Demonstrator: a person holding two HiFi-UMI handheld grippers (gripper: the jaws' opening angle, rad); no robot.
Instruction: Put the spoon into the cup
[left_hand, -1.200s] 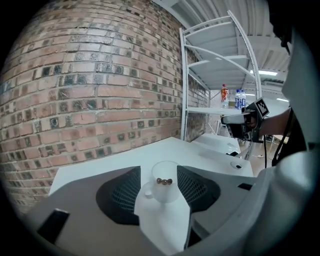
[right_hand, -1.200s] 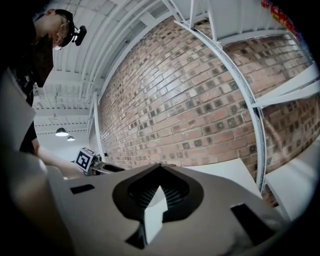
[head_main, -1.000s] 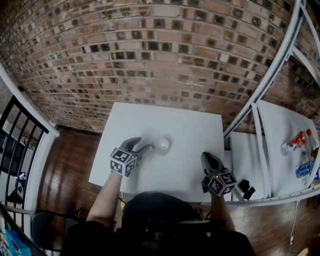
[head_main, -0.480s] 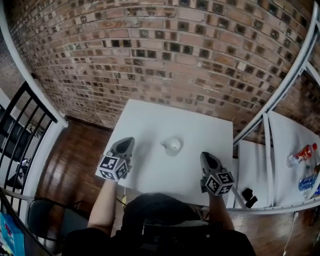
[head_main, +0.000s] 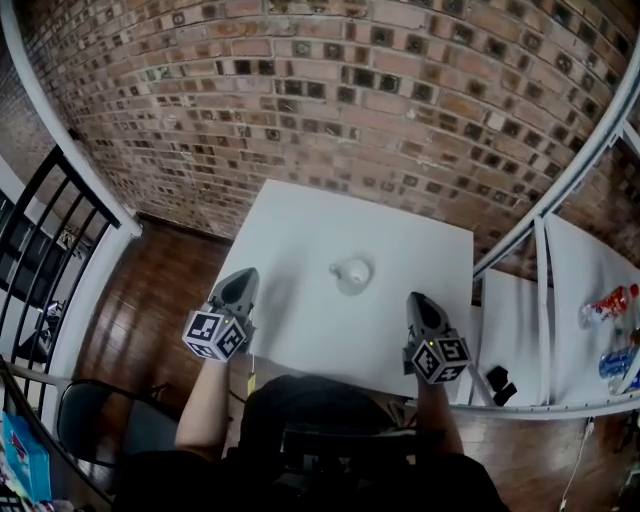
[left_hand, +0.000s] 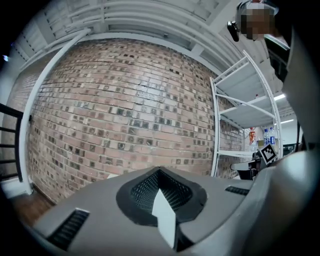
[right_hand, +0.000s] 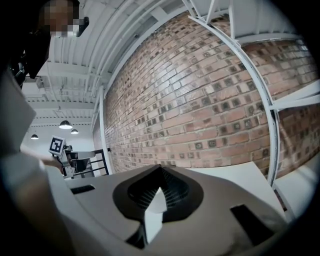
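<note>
- The left tool (head_main: 240, 282) is held level over the near-left edge of the white counter (head_main: 300, 230), its jaws pressed together with nothing between them.
- The right tool (head_main: 419, 303), over the counter's near-right part, is likewise closed and empty.
- The white cup (head_main: 352, 272) stands on the counter ahead of both tools and between them, clear of each and somewhat nearer the right tool.
- Neither tool holds the spoon; at this size it cannot be told apart from the cup.
- A brick wall (head_main: 350, 100) rises beyond the counter.
- A white shelf rack (head_main: 545, 270) carrying bottles (head_main: 605, 300) stands to the right of the right tool.
- A black railing (head_main: 40, 270) runs to the left of the left tool.
</note>
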